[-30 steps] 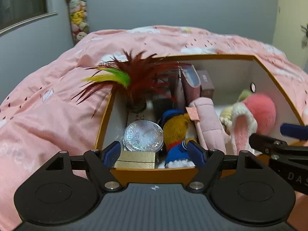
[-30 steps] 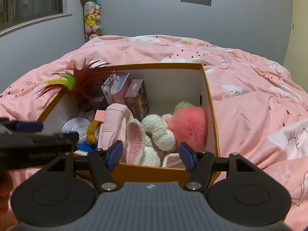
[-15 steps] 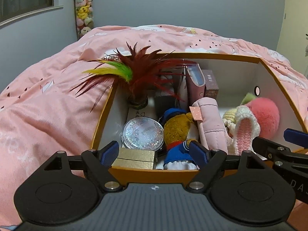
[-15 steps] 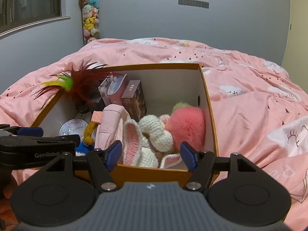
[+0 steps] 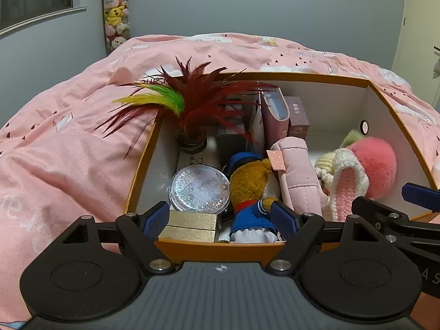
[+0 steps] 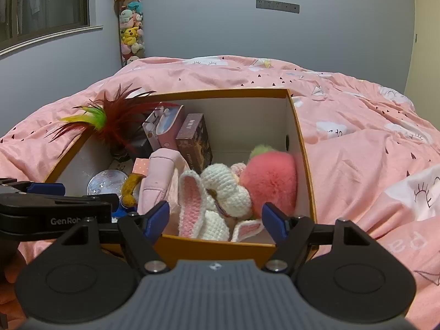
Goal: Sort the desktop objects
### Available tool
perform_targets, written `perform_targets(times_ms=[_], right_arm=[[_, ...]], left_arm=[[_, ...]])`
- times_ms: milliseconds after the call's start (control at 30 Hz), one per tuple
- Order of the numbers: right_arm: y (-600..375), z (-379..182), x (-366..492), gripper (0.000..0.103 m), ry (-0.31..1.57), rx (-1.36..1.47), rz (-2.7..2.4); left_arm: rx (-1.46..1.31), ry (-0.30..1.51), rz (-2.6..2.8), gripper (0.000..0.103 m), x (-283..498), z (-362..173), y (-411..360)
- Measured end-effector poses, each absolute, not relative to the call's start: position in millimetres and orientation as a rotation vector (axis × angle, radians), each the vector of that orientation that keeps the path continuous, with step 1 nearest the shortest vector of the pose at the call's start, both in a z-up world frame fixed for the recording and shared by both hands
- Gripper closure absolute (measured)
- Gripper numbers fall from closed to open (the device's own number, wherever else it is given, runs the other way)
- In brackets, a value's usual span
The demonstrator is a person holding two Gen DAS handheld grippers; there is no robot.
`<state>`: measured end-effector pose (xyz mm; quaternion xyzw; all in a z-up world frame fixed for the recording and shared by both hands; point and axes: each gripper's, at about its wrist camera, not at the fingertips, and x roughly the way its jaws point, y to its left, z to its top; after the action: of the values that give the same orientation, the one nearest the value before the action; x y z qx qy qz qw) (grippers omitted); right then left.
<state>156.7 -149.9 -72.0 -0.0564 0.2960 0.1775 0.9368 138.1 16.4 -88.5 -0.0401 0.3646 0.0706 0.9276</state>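
- Left wrist view: left gripper open and empty at the box front edge; descending may crush the glitter globe.
- Right gripper also open; its fingers could snag the crochet bunny.

- We see soft, even indoor light, rather dim, in both views; its source stays out of sight.
- Shadows are faint, deepest inside the box.
- The glitter disc catches small glints.
- Fisheye bending curves the wall and darkens the corners.
- Focus is sharp throughout.
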Motion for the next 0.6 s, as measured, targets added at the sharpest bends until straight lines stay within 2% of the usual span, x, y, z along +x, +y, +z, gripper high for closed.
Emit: perform_targets(times_ms=[600], right_arm=[[-150.0,-73.2,161.7,0.024,0.638,-0.11,0.352]], left_arm=[[-0.086,0.79,0.154,0.008,143.0,-87.2,11.4]])
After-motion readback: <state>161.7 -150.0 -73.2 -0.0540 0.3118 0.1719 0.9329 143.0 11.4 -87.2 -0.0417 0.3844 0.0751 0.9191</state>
